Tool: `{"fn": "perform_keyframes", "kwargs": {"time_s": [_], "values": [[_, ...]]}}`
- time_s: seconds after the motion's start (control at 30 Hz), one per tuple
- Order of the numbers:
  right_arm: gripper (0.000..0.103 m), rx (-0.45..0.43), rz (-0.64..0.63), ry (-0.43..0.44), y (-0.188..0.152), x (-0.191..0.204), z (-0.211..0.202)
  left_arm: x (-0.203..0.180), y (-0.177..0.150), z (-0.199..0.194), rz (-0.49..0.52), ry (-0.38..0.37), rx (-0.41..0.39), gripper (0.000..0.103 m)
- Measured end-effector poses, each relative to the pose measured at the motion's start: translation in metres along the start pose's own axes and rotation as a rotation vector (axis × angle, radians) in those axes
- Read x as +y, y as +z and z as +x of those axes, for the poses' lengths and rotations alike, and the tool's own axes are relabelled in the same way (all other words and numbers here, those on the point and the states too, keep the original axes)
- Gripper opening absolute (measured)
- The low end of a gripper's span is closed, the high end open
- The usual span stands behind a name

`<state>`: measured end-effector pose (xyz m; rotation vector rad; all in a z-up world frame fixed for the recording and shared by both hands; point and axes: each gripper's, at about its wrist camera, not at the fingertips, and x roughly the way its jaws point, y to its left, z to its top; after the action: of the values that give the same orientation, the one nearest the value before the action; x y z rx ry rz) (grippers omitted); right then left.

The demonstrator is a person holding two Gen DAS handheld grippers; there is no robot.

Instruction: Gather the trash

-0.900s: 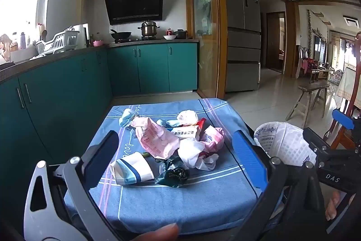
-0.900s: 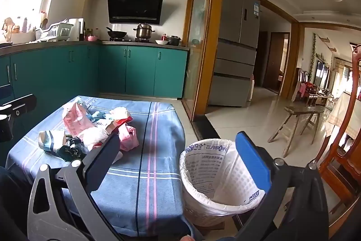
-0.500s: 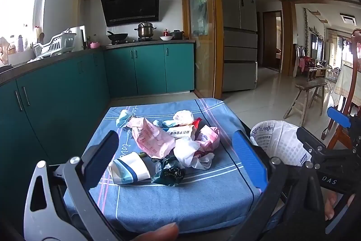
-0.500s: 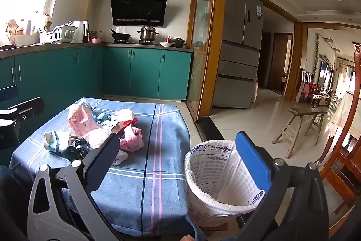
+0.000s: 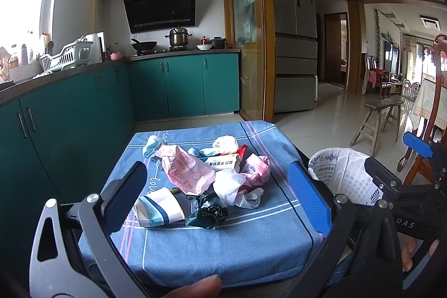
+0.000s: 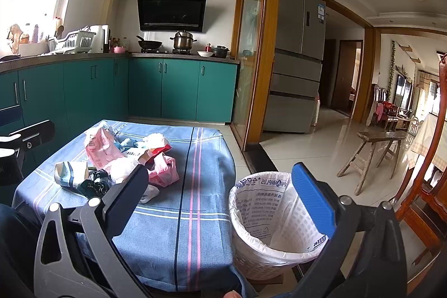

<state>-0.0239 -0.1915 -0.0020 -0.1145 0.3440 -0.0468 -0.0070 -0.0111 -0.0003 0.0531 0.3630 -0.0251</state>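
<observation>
A heap of trash [image 5: 206,178] lies on a low table under a blue striped cloth [image 5: 218,250]: pink wrappers [image 5: 184,169], a white paper cup [image 5: 157,210], a dark green crumpled wrapper [image 5: 208,210], white plastic. The heap also shows in the right wrist view [image 6: 117,164]. A white basket bin with a white liner [image 6: 276,217] stands on the floor right of the table. My left gripper [image 5: 215,186] is open, held before the heap. My right gripper [image 6: 220,183] is open and empty, between table edge and bin.
Teal kitchen cabinets [image 5: 83,108] run along the left and back. A grey fridge [image 6: 299,60] and a glass sliding door stand behind. A wooden stool [image 6: 374,155] and a red-brown chair [image 6: 430,172] stand right of the bin on the tiled floor.
Both grippers have drawn back and risen slightly, so the table and heap look a little farther off. Both stay open. The trash has not moved.
</observation>
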Motion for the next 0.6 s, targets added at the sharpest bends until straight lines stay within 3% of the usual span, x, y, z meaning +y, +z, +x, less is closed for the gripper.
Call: {"fn": "perform_keyframes", "kwargs": {"time_s": [0.6], "values": [[0.100, 0.002, -0.006, -0.006, -0.0033, 0.0023, 0.0007, -0.0012, -0.0014, 0.0018, 0.007, 0.000, 0.013, 0.100]]}}
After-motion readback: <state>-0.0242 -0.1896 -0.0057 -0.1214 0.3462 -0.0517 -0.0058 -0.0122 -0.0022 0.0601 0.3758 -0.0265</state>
